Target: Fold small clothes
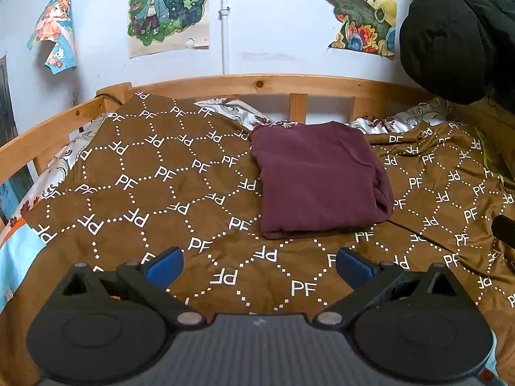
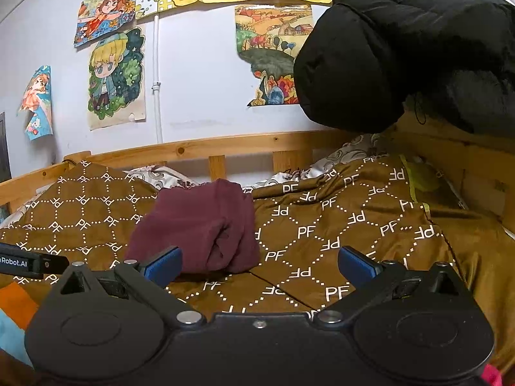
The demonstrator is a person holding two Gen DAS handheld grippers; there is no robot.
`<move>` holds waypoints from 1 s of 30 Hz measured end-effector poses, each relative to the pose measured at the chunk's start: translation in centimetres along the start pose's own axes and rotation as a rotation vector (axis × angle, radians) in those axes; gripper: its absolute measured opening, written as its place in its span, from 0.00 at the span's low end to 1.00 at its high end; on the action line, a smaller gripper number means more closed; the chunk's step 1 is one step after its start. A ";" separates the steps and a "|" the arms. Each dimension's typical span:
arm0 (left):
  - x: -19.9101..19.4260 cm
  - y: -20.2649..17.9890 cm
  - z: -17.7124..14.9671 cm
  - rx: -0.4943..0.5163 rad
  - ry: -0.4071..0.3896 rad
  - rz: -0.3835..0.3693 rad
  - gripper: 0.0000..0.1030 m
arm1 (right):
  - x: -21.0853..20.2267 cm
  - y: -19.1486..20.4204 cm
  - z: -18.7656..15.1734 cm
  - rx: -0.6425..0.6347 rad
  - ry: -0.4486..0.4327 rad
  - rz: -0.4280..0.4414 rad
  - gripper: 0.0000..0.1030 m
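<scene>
A maroon garment [image 1: 318, 180] lies folded into a compact rectangle on the brown "PF" patterned blanket [image 1: 154, 186]. It also shows in the right wrist view [image 2: 199, 228], left of centre. My left gripper [image 1: 259, 265] is open and empty, held just in front of the garment's near edge. My right gripper [image 2: 259, 265] is open and empty, near the garment's right front corner, its left blue pad [image 2: 164, 265] close to the cloth. The tip of the left gripper [image 2: 29, 262] shows at the right wrist view's left edge.
A wooden bed rail [image 1: 257, 85] runs behind the blanket. A black puffy jacket [image 2: 412, 51] hangs at the upper right. Drawings [image 1: 167, 6] are taped to the white wall. A patterned white sheet [image 1: 231, 109] shows along the back. A yellow-green cloth [image 2: 421, 180] lies at right.
</scene>
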State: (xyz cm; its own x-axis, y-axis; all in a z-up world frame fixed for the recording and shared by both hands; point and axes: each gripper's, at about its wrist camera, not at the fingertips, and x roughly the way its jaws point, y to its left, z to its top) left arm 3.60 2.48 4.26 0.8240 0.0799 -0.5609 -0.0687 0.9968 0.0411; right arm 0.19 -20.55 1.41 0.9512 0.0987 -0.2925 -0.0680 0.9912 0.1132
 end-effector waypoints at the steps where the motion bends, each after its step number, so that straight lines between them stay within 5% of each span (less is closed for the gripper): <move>1: 0.0 0.0 0.0 0.000 0.000 0.000 0.99 | 0.0 0.0 0.0 0.001 -0.001 0.000 1.00; 30: -0.2 0.0 0.1 0.005 -0.003 0.013 0.99 | 0.0 -0.2 -0.1 0.011 0.005 -0.013 0.99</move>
State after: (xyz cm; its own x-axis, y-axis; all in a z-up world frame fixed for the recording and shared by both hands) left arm 3.46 2.43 4.45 0.8250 0.0925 -0.5575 -0.0764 0.9957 0.0522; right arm 0.16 -20.71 1.34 0.9504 0.0861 -0.2989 -0.0522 0.9914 0.1196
